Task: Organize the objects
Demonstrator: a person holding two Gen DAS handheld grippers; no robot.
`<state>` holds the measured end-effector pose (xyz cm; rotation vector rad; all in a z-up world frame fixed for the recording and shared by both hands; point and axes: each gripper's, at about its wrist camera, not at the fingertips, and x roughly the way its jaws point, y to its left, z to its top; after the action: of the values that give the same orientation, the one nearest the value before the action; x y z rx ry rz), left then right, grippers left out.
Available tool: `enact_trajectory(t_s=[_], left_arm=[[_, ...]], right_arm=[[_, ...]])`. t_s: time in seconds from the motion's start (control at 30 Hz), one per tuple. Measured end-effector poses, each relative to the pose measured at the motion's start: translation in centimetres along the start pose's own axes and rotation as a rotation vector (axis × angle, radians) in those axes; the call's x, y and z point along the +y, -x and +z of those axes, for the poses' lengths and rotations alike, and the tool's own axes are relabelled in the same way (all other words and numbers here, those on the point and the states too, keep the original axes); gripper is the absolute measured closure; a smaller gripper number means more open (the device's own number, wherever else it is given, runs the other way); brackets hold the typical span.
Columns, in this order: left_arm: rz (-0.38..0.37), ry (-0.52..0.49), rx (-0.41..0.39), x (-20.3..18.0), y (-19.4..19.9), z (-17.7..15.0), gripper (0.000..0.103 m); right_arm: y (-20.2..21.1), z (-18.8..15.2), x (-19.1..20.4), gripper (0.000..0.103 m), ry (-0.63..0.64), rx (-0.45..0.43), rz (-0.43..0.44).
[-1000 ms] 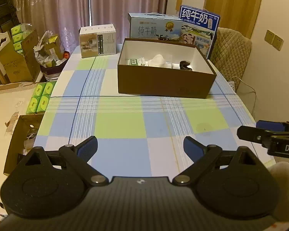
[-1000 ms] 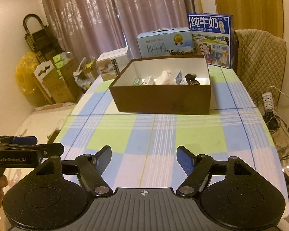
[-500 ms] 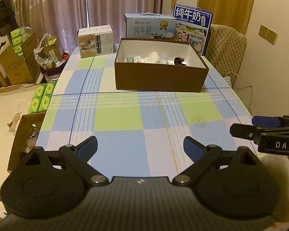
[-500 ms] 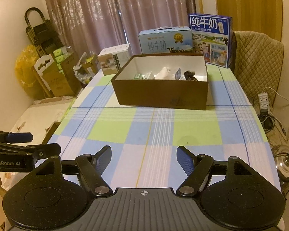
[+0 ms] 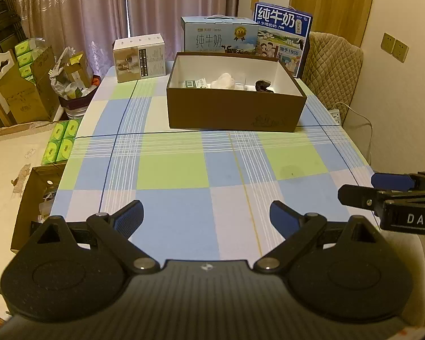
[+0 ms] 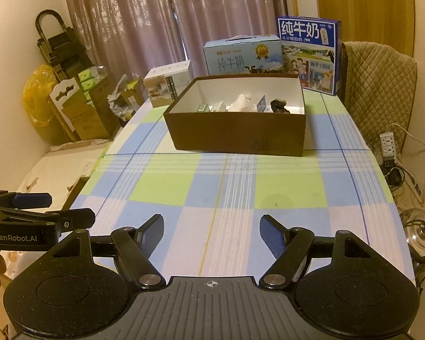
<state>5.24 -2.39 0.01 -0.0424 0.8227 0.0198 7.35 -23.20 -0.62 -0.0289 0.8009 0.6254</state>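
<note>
Seemingly near done: nothing loose on the checked tablecloth (image 5: 172, 170) ahead of either tool. Well ahead of both, brown box (image 5: 235, 113), open-topped, white inside, already holding small things: a white crumpled lump (image 5: 223, 80), a dark lump (image 6: 279, 104), small cartons (image 5: 195, 83), too small to name surely. Left gripper (image 5: 206, 215) spread wide, empty; right gripper (image 6: 212, 231) likewise spread, empty.

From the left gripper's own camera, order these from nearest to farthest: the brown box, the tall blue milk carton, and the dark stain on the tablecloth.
From the left gripper:
1. Stain, ahead and right on a green square.
2. Brown box, mid-table, straight ahead.
3. Tall blue milk carton, behind the box's right corner.
</note>
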Motion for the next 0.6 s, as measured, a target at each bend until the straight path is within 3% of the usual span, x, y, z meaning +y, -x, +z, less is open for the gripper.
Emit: enact_trajectory(t_s=[0.6], left_arm=[[0.002, 0.0, 0.005, -0.05, -0.14, -0.39, 0.009]], right_arm=[[-0.19, -0.14, 0.02, 0.031, -0.003, 0.005, 0.003]])
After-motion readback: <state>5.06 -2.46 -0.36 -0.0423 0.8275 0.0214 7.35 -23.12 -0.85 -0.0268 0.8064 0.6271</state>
